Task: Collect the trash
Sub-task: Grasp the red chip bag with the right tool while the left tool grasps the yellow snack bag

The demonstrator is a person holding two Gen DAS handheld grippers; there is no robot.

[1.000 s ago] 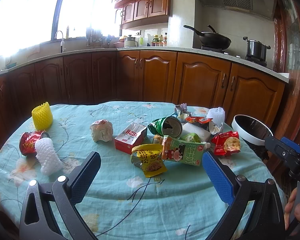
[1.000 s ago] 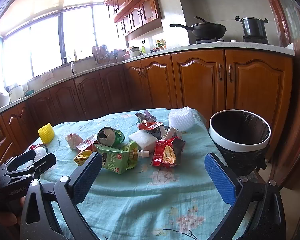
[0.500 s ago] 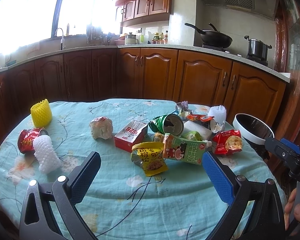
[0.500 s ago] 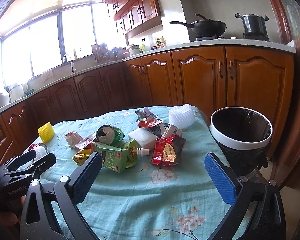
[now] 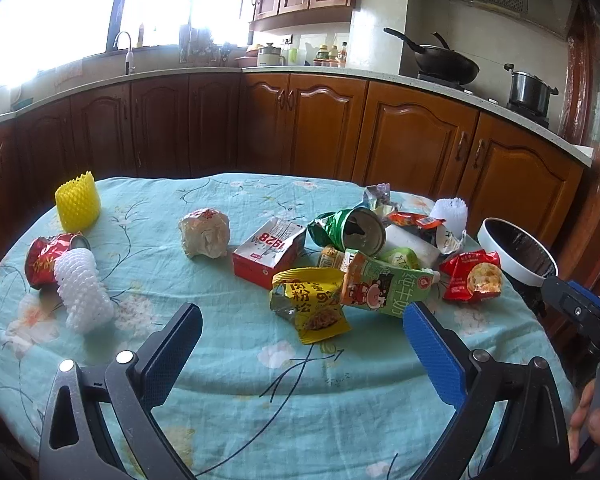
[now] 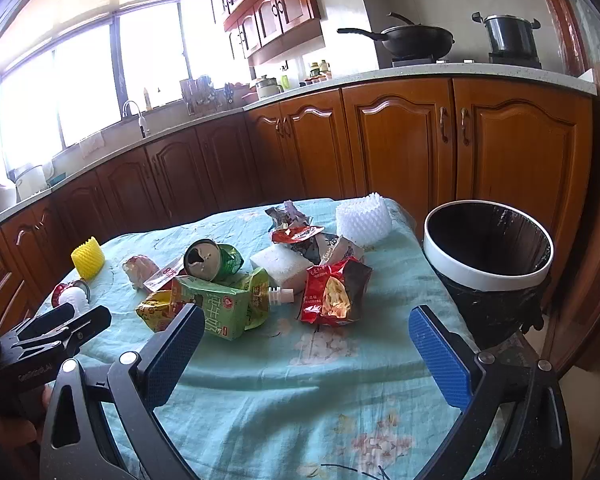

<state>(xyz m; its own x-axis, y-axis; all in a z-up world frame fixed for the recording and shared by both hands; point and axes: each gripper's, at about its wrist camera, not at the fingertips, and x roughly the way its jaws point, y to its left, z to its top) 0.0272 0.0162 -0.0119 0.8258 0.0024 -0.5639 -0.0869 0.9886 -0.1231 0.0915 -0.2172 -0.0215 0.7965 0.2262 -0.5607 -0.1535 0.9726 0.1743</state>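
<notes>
A kitchen table (image 5: 228, 364) under a teal cloth carries the trash. My left gripper (image 5: 300, 340) hangs spread and empty, the yellow packet (image 5: 314, 304) just ahead. My right gripper (image 6: 304, 340) (also spread) faces the red bag (image 6: 334, 292), the bin (image 6: 488, 256) to its right.

A cloth-covered worktop (image 5: 228, 364) is set before a row of cabinets (image 5: 324, 128). A heap of trash is gathered right of centre: a milk carton (image 5: 384, 286) at the front, a snack packet (image 5: 316, 304) just to its left, a can (image 5: 350, 230) behind it, a crisp bag (image 5: 472, 276) to its right. A bin (image 6: 488, 248) stands beyond the right edge. Two foam sleeves (image 5: 82, 290) and a second can (image 5: 46, 260) are placed far left.
</notes>
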